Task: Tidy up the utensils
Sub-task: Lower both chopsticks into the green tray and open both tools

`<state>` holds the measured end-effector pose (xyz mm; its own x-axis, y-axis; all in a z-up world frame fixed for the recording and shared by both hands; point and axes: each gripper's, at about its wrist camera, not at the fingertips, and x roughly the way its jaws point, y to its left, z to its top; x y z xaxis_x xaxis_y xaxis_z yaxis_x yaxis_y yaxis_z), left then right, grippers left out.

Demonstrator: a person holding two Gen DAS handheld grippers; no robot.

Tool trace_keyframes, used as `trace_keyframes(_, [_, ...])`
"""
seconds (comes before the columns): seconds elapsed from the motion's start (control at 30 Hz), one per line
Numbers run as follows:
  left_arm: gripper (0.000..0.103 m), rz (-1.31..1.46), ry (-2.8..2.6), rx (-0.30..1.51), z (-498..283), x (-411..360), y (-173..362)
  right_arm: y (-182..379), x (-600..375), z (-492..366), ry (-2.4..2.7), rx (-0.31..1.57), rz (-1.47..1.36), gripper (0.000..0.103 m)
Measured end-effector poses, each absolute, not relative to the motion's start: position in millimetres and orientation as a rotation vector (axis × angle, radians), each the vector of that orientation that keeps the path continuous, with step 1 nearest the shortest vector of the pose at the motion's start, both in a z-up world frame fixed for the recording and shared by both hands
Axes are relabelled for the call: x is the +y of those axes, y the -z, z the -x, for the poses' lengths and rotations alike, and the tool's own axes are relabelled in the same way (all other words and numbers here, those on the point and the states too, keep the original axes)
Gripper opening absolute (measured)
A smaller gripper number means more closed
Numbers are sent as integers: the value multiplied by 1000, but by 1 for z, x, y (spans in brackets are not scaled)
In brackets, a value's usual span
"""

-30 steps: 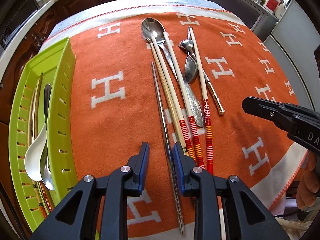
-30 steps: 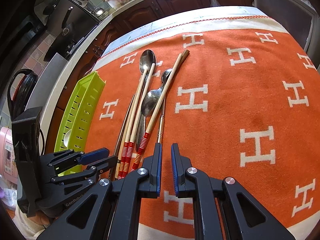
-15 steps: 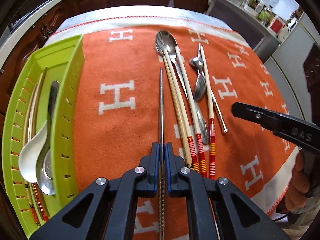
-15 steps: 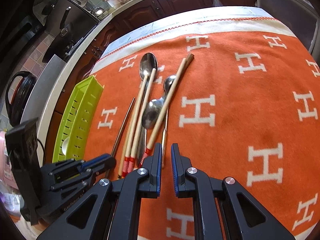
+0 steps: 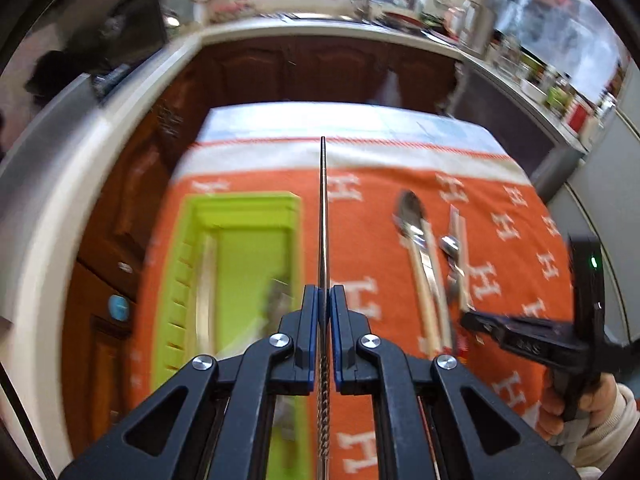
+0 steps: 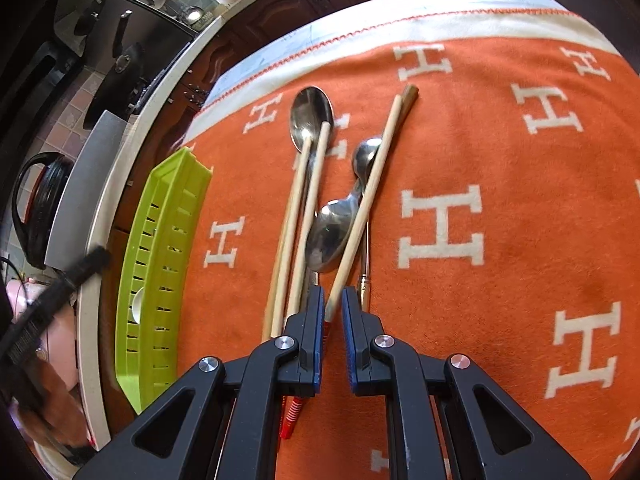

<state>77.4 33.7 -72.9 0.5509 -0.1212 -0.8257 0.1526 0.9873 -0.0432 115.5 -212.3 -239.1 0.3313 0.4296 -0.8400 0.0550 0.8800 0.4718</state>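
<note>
My left gripper (image 5: 324, 292) is shut on a thin metal chopstick (image 5: 323, 216) and holds it in the air, its tip pointing away over the right wall of the green tray (image 5: 240, 208). Blurred utensils lie inside that tray. My right gripper (image 6: 333, 300) hovers low over the orange cloth (image 6: 520, 200), its jaws shut to a narrow slit. A wooden chopstick with a red-striped end (image 6: 372, 184) lies on the cloth beneath it, showing through the slit. Left of it lie two more wooden chopsticks (image 6: 296, 216), a large metal spoon (image 6: 311, 116) and a smaller spoon (image 6: 330, 232).
The green tray (image 6: 160, 240) stands along the cloth's left edge, close to the table edge. Dark wooden cabinets and a pale countertop run behind the table. The right half of the cloth carries only its white H pattern.
My left gripper closed on the metal chopstick, lifted it off the cloth and swung it left toward the green tray. My right gripper moved forward and down over the red-striped wooden chopstick.
</note>
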Motion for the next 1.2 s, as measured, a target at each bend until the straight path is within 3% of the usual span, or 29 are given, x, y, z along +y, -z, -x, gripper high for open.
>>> trace_keyframes(0.2, [4, -90, 34, 981, -97, 71, 75, 238, -200, -124, -193, 1224, -399, 10])
trace_keyframes(0.53, [4, -124, -3, 1092, -110, 92, 120, 235, -187, -132, -117, 1228, -359, 8])
trace_keyframes(0.7, [27, -117, -20, 1096, -110, 96, 125, 232, -200, -122, -143, 1221, -430, 5])
trace_keyframes(0.87, [35, -85, -39, 1077, -109, 101, 117, 213, -207, -109, -182, 1192, -497, 5])
trace_keyframes(1.03, [36, -55, -68, 1058, -106, 112, 104, 179, -191, -103, -281, 1170, -526, 5])
trace_keyframes(1.13, [43, -62, -94, 1034, -102, 118, 96, 159, -168, -101, -358, 1172, -516, 5])
trace_keyframes(1.2, [54, -74, -129, 1006, -99, 122, 88, 146, -143, -105, -415, 1183, -500, 5])
